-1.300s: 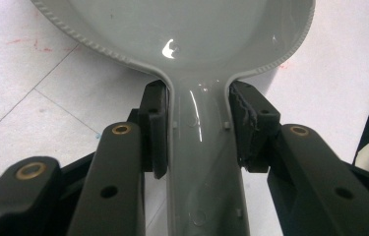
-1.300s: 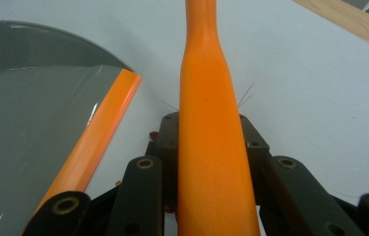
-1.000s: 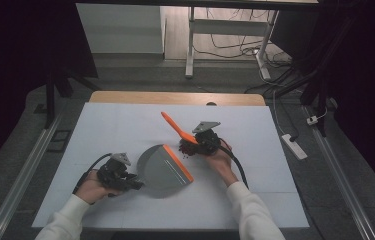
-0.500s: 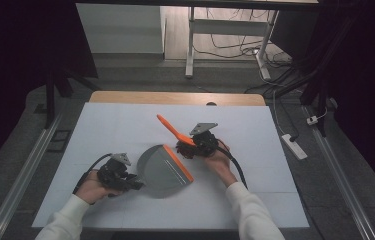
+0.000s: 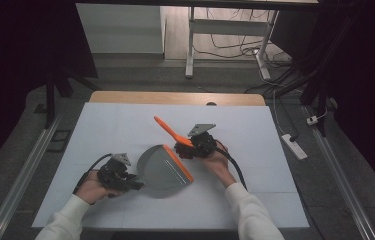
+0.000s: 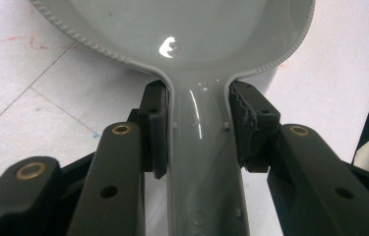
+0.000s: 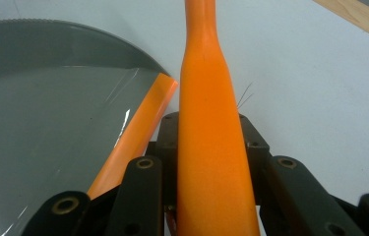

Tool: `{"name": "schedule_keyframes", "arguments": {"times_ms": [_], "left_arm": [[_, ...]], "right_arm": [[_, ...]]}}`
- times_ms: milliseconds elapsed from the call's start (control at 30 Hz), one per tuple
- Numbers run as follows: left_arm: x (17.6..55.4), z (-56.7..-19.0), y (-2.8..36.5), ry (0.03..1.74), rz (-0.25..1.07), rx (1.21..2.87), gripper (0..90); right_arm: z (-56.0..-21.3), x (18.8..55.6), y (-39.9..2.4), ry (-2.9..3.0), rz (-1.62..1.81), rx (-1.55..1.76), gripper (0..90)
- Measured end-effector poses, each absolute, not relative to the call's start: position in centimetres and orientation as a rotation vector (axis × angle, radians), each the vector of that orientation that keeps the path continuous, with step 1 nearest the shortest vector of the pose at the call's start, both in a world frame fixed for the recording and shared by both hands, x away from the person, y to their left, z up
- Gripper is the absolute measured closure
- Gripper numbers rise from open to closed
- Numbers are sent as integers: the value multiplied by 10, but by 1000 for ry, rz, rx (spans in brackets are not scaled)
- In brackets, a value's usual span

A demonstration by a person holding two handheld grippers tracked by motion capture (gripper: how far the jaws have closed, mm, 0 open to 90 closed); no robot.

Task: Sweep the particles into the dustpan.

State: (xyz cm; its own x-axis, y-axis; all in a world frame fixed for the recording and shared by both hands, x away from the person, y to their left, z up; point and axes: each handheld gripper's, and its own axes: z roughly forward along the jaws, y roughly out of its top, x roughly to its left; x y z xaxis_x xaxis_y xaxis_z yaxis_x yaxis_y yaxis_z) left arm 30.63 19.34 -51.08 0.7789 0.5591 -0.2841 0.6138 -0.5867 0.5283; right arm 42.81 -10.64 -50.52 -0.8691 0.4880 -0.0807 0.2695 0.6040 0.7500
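While I've got both hands parked, here's the setup: a white table (image 5: 125, 125) with a wood strip along its far edge, dark room around it, a metal stand and loose cables on the floor beyond. No writing or logos I can read anywhere. My left gripper (image 6: 199, 130) is clamped on the handle of the grey dustpan (image 5: 161, 167), glossy with a ribbed rim and an orange lip, sitting mid-table. My right gripper (image 7: 206, 147) is closed on the smooth orange brush handle (image 5: 167, 129), just beyond the dustpan's lip, angled up and away.
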Motion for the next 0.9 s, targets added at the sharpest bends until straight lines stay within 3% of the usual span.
{"name": "schedule_keyframes", "arguments": {"times_ms": [900], "left_arm": [[306,-512,193,865,-117,2354,620]], "right_arm": [[-505,418,-93,2605,1178,582,700]]}}
